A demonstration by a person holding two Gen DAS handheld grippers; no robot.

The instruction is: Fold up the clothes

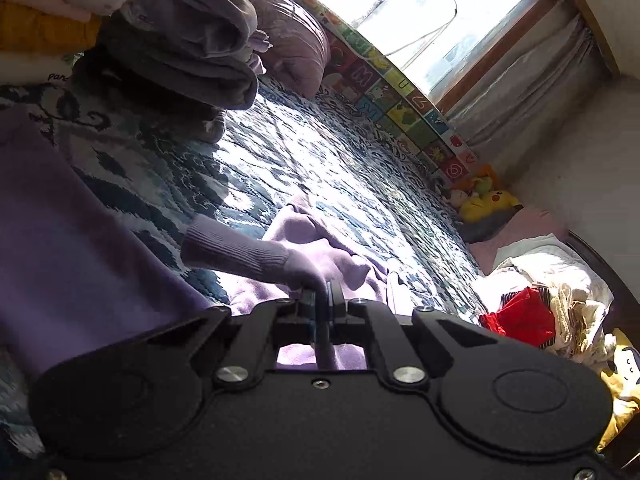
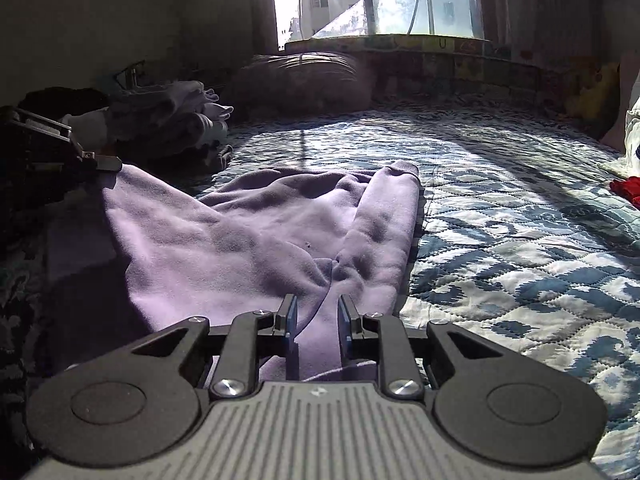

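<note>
A lilac sweatshirt (image 2: 240, 232) lies spread on the blue-and-white quilted bedspread (image 2: 500, 240). One sleeve (image 2: 384, 220) runs away from me, ending in a ribbed cuff (image 2: 400, 170). My right gripper (image 2: 317, 312) is shut on a bunch of the fabric at the near edge, where the sleeve meets the body. My left gripper (image 1: 324, 292) is shut on another part of the sweatshirt (image 1: 332, 256), with a ribbed cuff (image 1: 224, 248) hanging just left of its fingertips. The right wrist view shows the left gripper (image 2: 98, 164) holding the garment's far-left corner slightly raised.
A stack of folded clothes (image 1: 180, 40) sits at the bed's left beside a mauve pillow (image 1: 292, 48). A heap of unfolded laundry with a red garment (image 1: 520, 316) lies at the right. A yellow plush toy (image 1: 488, 200) and an alphabet mat (image 1: 380, 80) line the window side.
</note>
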